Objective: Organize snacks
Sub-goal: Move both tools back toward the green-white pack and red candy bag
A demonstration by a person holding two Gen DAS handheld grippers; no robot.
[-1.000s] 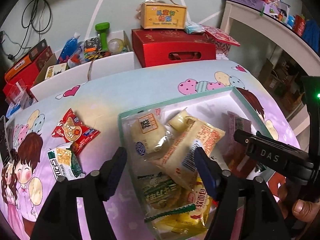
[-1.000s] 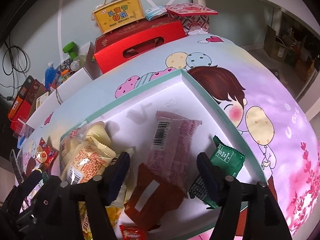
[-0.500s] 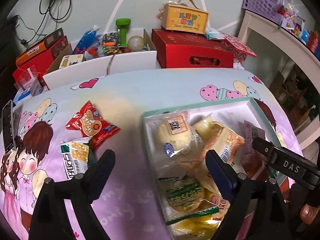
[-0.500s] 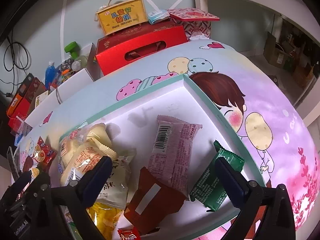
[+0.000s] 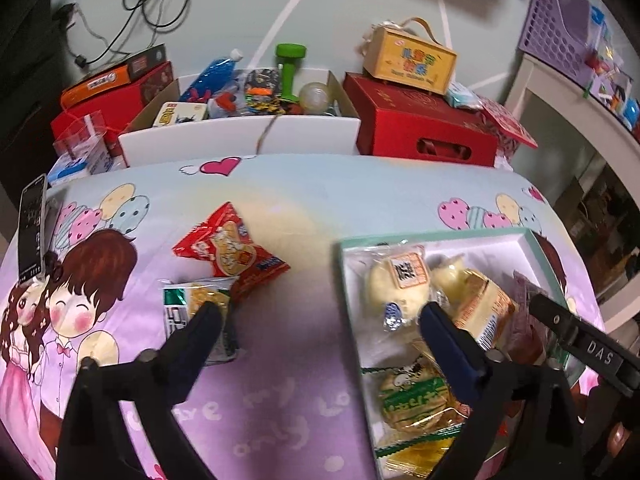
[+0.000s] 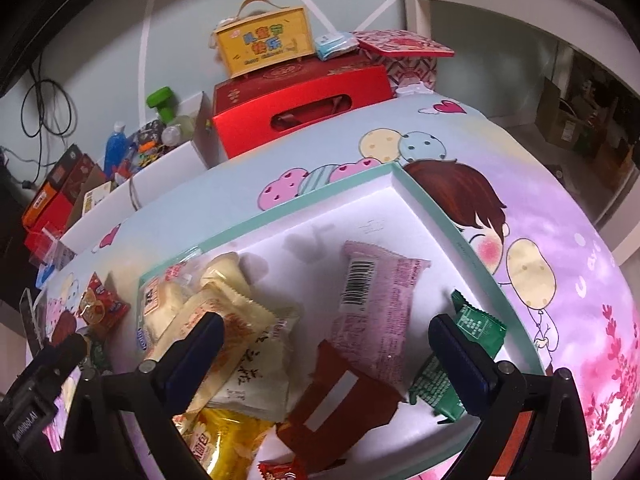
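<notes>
Lying loose on the worktop point(image 5: 304, 208) left of the tray point(image 5: 432, 235), two packets — red point(image 5: 228, 250), green point(image 5: 192, 312) — sit nearest the left tool point(image 5: 316, 320), wide open and empty; right tool point(image 6: 326, 332) likewise.

Soft, even room light is seen in both views; small grey shadows are cast on the white box floor point(image 6: 360, 216); straight lines are bent by the fisheye; corners are cut off in black; edges look slightly blurred.
</notes>
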